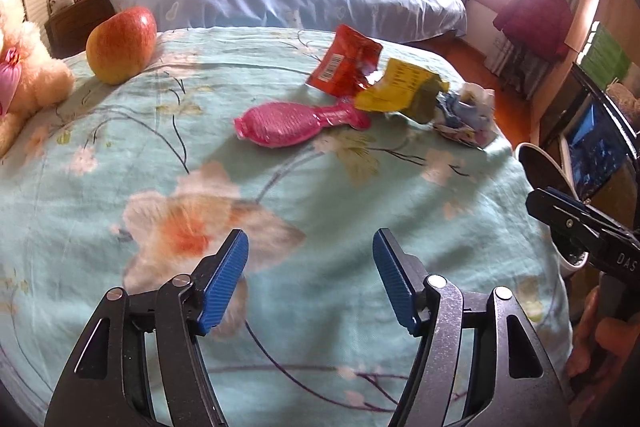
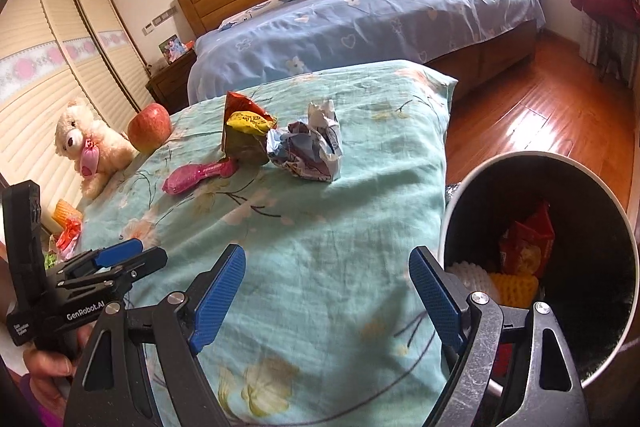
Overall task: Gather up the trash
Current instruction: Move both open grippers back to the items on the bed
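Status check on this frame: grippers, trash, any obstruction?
Left gripper and right gripper open, empty. Wrappers and crumpled paper on bedspread; bin partly filled. Pink brush beside wrappers.

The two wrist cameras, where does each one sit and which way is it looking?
Left wrist: sits behind the open left gripper, looking down across the floral cover at the wrappers; right gripper at the right edge.
Right wrist: sits behind the open right gripper, facing the cover and the bin; left gripper and hand lower left.
Shared: apple, pink brush, wrappers, bin.
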Demonstrator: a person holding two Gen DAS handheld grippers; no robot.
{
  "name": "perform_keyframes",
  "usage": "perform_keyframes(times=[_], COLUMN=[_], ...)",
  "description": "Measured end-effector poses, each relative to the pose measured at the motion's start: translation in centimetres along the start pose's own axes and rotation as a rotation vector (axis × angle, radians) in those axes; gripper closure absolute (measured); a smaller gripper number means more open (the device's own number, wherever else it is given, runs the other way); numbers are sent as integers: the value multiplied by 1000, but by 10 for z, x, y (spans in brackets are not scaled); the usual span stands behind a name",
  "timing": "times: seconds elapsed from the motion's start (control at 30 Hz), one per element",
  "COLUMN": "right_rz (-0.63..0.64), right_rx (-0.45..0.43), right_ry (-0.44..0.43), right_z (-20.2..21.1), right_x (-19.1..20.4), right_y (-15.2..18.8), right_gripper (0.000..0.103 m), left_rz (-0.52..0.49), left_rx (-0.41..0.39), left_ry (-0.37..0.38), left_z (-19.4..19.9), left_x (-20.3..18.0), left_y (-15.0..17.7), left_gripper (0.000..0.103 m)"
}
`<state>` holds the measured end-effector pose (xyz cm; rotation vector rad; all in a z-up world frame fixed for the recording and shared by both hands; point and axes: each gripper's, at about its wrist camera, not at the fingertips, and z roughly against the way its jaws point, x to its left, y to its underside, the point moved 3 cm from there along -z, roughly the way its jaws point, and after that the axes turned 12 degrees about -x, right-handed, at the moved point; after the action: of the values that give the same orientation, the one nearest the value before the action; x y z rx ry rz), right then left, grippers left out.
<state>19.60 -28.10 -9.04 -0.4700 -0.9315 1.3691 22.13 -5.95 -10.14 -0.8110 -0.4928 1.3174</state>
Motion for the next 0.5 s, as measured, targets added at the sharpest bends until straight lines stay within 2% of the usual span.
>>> perform_keyframes(times=[0.43,0.5], right_rz=[35,38], right_rx=[11,15], right_ry=[-15,-14], right_z=[-38,-46], right_x=[9,10], right_y=[-22,-26], right_gripper=[18,18], left_rz=[-112,-140], left_rx=[-6,6], left_ry=[-16,-19], left_z=[-38,-48], left_x=[25,28], left_y=[-43,-47], left_gripper=[16,16])
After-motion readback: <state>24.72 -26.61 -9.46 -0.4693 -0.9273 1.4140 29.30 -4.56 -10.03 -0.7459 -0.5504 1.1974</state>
